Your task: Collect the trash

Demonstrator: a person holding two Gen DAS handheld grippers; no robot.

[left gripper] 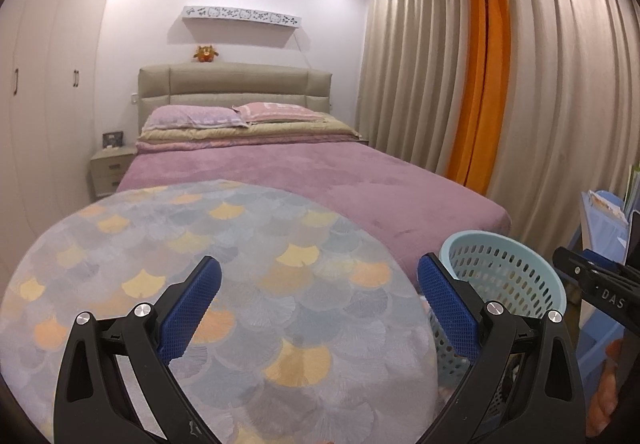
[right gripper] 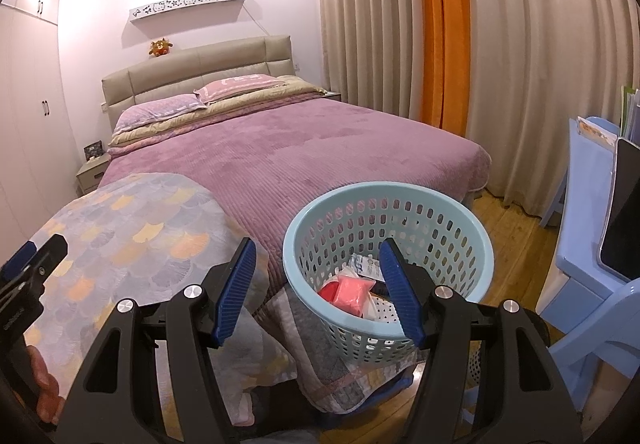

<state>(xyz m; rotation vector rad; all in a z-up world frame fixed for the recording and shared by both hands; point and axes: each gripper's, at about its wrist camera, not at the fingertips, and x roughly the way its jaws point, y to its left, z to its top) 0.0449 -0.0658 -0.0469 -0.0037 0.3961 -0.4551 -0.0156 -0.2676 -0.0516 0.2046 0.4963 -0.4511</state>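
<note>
A light blue perforated basket (right gripper: 400, 228) stands low at the foot of the bed; it also shows in the left wrist view (left gripper: 516, 276). Inside it lie a pink packet (right gripper: 354, 294), a red piece (right gripper: 329, 290) and a white wrapper (right gripper: 366, 266). My right gripper (right gripper: 318, 264) is open and empty, held above the basket's near rim. My left gripper (left gripper: 320, 280) is open and empty above a round table with a grey, yellow and orange scale-patterned cloth (left gripper: 180, 256). No loose trash shows on the cloth.
A bed with a purple cover (right gripper: 304, 148) fills the middle. Beige and orange curtains (right gripper: 440, 24) hang at right. A blue plastic chair (right gripper: 588, 272) with papers and a dark tablet stands far right. White wardrobes (left gripper: 48, 84) line the left. Wooden floor (right gripper: 508, 224) shows.
</note>
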